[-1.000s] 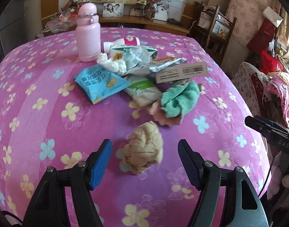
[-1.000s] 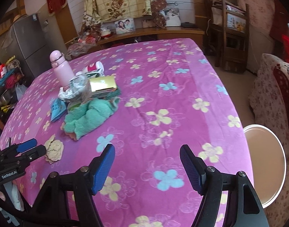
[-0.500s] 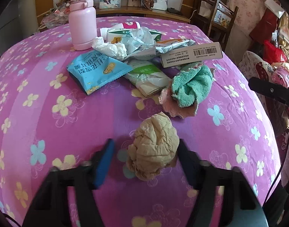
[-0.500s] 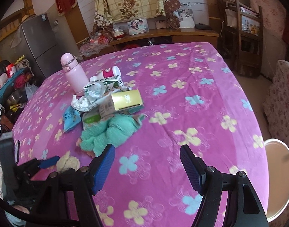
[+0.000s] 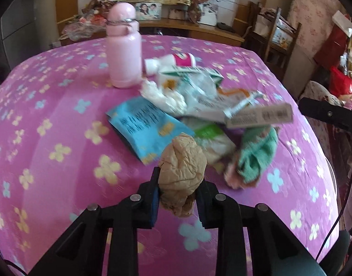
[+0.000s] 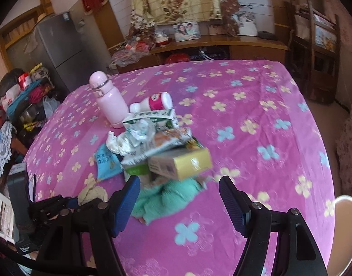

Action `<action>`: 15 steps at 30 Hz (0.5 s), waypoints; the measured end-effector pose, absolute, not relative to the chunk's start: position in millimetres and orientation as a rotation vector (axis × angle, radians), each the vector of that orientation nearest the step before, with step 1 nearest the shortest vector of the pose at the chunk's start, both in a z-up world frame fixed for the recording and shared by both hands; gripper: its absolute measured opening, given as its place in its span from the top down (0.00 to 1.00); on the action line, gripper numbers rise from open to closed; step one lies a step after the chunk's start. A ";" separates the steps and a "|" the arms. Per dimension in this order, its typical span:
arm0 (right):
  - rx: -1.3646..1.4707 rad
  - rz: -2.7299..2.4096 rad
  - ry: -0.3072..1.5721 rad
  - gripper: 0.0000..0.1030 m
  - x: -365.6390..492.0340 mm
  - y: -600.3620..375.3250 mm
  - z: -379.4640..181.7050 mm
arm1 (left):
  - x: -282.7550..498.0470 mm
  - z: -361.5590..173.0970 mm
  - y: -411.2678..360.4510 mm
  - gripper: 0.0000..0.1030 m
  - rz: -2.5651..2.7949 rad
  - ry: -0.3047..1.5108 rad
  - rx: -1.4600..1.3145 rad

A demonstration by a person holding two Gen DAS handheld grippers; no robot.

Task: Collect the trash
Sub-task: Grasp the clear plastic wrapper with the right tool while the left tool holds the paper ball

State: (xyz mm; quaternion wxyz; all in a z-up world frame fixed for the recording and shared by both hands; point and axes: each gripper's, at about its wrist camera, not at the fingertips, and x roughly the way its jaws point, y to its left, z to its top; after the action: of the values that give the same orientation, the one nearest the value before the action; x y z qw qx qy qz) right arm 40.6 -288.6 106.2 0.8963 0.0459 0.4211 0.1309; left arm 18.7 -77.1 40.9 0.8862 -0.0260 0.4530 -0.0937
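Observation:
My left gripper [image 5: 177,184] is shut on a crumpled tan paper ball [image 5: 181,174] and holds it just above the pink flowered tablecloth [image 5: 60,138]. The ball also shows in the right wrist view [image 6: 93,194]. Behind it lies a trash pile: a blue snack packet [image 5: 146,131], white tissue [image 5: 164,96], a carton [image 5: 189,73], a flat box [image 5: 258,116] and a green cloth [image 5: 256,158]. My right gripper [image 6: 179,197] is open and empty, just in front of the green cloth [image 6: 169,197] and a yellow box [image 6: 182,163].
A pink bottle [image 5: 123,50] stands upright behind the pile, with a small white and red bottle [image 5: 173,62] lying beside it. A wooden chair [image 6: 314,53] is at the far right, a fridge [image 6: 58,48] at the left. A round stool [image 6: 347,225] stands by the table's right edge.
My left gripper closed on the tan paper ball and lifted it off the cloth. My right gripper moved in toward the trash pile and stayed open.

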 end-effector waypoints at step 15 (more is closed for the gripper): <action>0.035 0.281 0.953 0.28 144.1 -202.4 77.3 | 81.9 50.4 -35.0 0.72 -0.083 0.923 -0.099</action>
State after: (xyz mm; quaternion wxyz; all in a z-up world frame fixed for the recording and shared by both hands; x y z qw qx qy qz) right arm 144.1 -202.4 77.3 0.8790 0.0166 0.4570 0.1350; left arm 81.9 -35.0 50.5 0.8934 -0.0476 0.4449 -0.0400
